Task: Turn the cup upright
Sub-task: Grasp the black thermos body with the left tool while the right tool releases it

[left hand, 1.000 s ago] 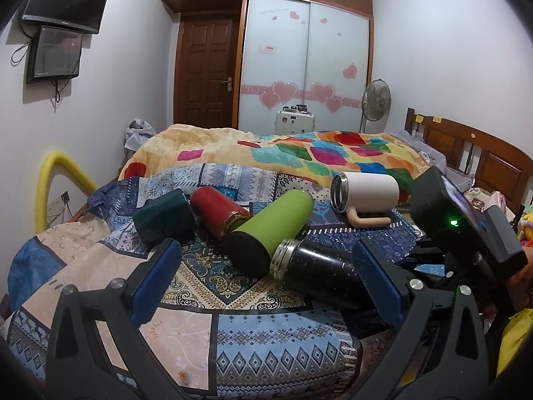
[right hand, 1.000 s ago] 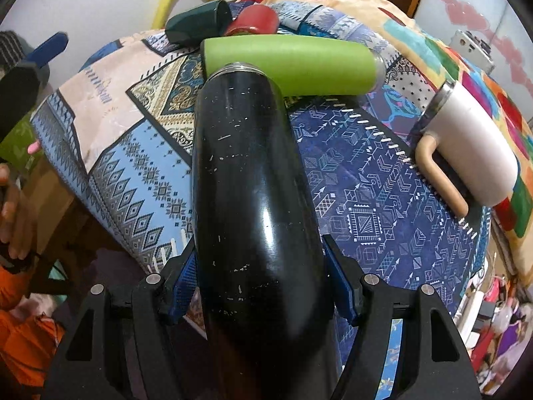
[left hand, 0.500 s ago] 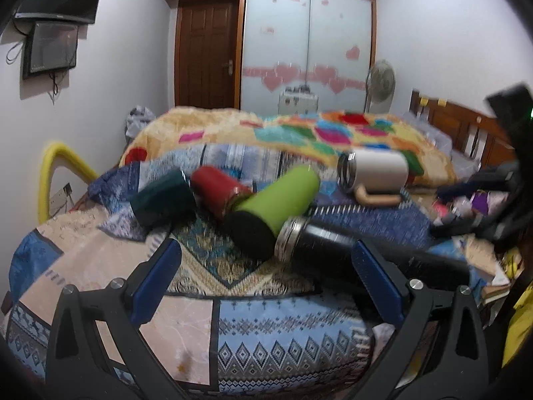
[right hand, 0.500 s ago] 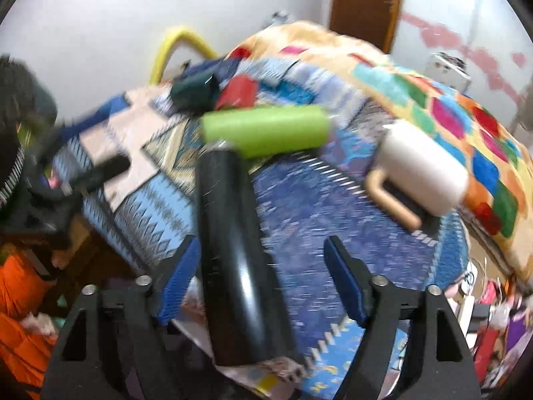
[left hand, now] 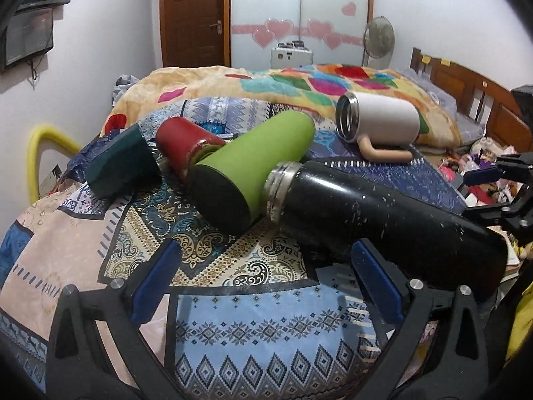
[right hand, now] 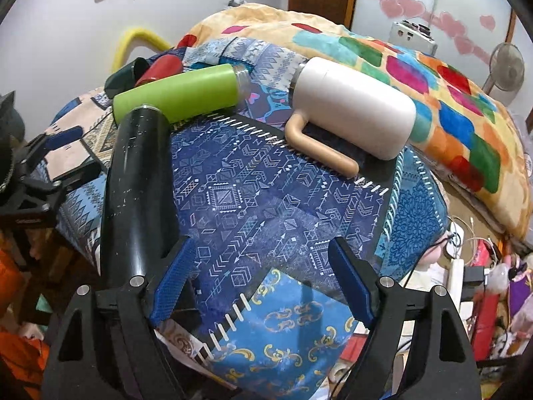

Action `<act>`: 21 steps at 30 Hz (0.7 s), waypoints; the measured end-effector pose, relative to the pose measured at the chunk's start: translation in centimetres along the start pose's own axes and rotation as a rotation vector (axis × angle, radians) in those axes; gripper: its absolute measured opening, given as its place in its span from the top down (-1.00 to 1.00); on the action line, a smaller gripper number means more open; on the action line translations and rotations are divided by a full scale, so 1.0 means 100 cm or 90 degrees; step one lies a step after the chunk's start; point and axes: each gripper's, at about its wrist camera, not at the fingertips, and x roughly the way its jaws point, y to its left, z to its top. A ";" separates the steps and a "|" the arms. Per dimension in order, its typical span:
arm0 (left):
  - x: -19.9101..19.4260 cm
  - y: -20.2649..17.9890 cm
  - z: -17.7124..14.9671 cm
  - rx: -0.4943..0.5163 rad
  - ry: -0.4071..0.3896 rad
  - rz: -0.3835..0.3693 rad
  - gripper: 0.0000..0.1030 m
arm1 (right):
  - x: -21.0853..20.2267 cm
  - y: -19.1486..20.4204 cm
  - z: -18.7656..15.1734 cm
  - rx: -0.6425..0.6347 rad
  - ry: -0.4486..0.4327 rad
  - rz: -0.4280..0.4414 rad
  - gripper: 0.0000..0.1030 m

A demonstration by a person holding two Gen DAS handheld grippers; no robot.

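Observation:
Several cups lie on their sides on a patterned cloth on the bed. A long black flask lies nearest, its steel mouth against a green flask. Behind are a red cup, a dark green cup and a white mug with a tan handle. My left gripper is open and empty in front of the black flask. My right gripper is open and empty, the black flask just left of its left finger.
A colourful quilt covers the bed behind the cloth. A yellow hoop stands at the left by the wall. A wooden headboard is at the right. Clutter lies on the floor to the right of the bed.
My right gripper let go of the black flask, opened and drew back to the right. The flask now lies free on the cloth. My left gripper moved closer to the cups.

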 end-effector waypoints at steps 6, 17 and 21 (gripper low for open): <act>-0.001 0.002 0.006 0.006 0.000 0.001 -1.00 | 0.000 0.020 -0.007 -0.022 -0.025 0.040 -0.55; -0.006 0.023 0.021 -0.023 0.019 -0.023 -1.00 | 0.018 0.067 -0.009 -0.041 -0.048 0.095 -0.55; -0.016 0.023 0.024 -0.019 0.017 -0.029 -1.00 | 0.013 0.059 -0.007 0.019 -0.086 0.087 -0.55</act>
